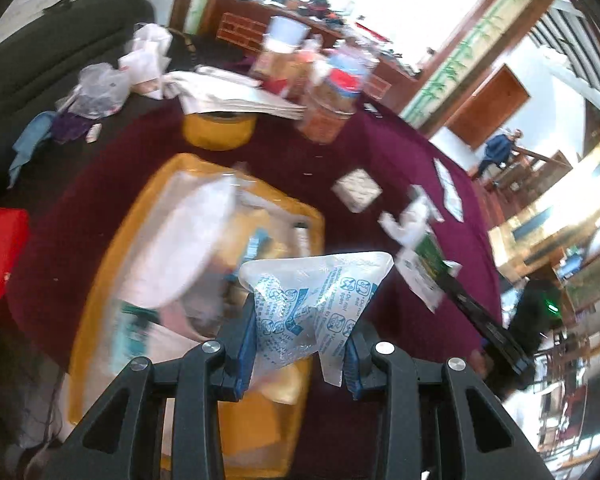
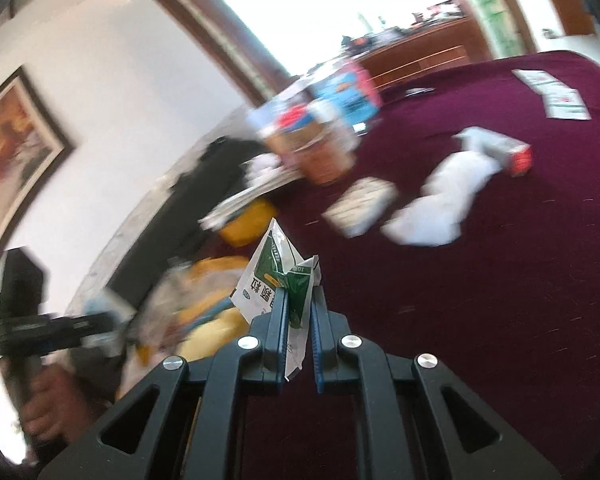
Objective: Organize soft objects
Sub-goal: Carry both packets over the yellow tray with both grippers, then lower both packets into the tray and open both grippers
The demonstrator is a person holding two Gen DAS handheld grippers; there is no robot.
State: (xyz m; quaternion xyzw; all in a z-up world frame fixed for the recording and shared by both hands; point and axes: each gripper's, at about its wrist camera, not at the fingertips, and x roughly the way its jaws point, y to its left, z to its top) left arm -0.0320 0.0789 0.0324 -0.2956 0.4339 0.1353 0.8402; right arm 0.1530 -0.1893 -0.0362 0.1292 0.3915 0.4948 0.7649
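Observation:
My left gripper (image 1: pixel 300 332) is shut on a clear plastic pouch with blue print (image 1: pixel 312 300), held above the right edge of a yellow tray (image 1: pixel 112 264) filled with soft packets. My right gripper (image 2: pixel 298 320) is shut on a green and white sachet (image 2: pixel 276 280); it also shows in the left wrist view (image 1: pixel 424 268), right of the pouch. The tray shows blurred at the left of the right wrist view (image 2: pixel 216 320). A crumpled white tissue (image 2: pixel 440 204) and a small white packet (image 2: pixel 360 200) lie on the maroon tablecloth (image 2: pixel 480 300).
A yellow tape roll (image 1: pixel 218 130), stacked papers (image 1: pixel 236 96) and jars (image 1: pixel 332 104) stand at the table's far side. White sachets (image 1: pixel 448 188) and a patterned white packet (image 1: pixel 356 188) lie on the cloth. A red bag (image 1: pixel 0 256) sits at the left. A dark sofa (image 1: pixel 40 60) stands behind.

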